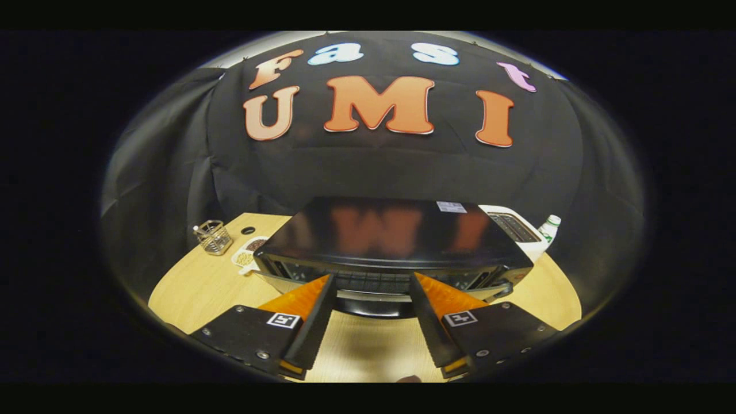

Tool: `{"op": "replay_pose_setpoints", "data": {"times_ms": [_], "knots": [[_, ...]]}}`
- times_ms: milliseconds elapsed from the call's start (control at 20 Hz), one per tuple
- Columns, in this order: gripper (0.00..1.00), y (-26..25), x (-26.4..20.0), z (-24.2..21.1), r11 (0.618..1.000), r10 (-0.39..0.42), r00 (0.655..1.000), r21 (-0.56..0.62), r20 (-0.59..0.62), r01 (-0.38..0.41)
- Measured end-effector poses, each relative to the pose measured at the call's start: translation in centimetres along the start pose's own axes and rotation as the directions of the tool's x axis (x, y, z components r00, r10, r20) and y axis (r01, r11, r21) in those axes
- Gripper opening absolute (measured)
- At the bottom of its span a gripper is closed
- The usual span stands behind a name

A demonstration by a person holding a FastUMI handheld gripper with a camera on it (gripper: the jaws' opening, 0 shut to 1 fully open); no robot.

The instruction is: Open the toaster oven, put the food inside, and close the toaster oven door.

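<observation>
Gripper (371,282) fingers spread wide and hold nothing, their tips at the front top edge of the black oven (391,241) on a wooden table (190,287). Left of the oven stand a wire basket (214,237) and a plate (248,253); a white toaster (517,230) and a bottle (549,227) stand behind it on the right.

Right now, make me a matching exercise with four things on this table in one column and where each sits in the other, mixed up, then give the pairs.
Things:
1. toaster oven
2. wire basket
3. plastic bottle
4. gripper

Places:
A. far corner of the table, left of the oven
B. just ahead of the open fingers
C. behind the white toaster, right of the oven
D. fingers spread at the oven's front edge, holding nothing

Pairs: 1-B, 2-A, 3-C, 4-D
</observation>
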State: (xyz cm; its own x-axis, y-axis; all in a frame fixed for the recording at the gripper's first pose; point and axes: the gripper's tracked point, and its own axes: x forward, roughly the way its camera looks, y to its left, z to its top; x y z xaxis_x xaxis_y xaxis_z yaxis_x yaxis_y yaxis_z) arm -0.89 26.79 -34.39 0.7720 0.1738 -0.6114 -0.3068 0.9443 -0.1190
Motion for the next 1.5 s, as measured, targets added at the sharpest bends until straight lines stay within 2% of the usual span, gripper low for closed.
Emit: {"op": "replay_pose_setpoints", "data": {"times_ms": [250,550,900,1150,1250,1350,1500], "knots": [[0.76,0.8,-2.8,-4.6,0.996,0.082,0.99,-0.029,-0.115,-0.086],[0.76,1.5,-4.3,-11.0,0.983,0.172,0.938,0.106,-0.301,-0.147],[0.75,0.5,-3.1,-14.8,0.991,0.131,0.919,0.08,-0.371,-0.109],[0.75,0.6,-3.5,-18.6,0.993,0.114,0.872,0.027,-0.475,-0.116],[0.75,0.7,-3.2,-18.7,0.992,0.111,0.887,-0.009,-0.449,-0.129],[0.75,0.8,-3.2,-18.8,0.99,0.12,0.885,-0.014,-0.451,-0.141],[0.75,0.7,-3.8,-18.1,0.986,0.16,0.884,0.027,-0.44,-0.165]]}}
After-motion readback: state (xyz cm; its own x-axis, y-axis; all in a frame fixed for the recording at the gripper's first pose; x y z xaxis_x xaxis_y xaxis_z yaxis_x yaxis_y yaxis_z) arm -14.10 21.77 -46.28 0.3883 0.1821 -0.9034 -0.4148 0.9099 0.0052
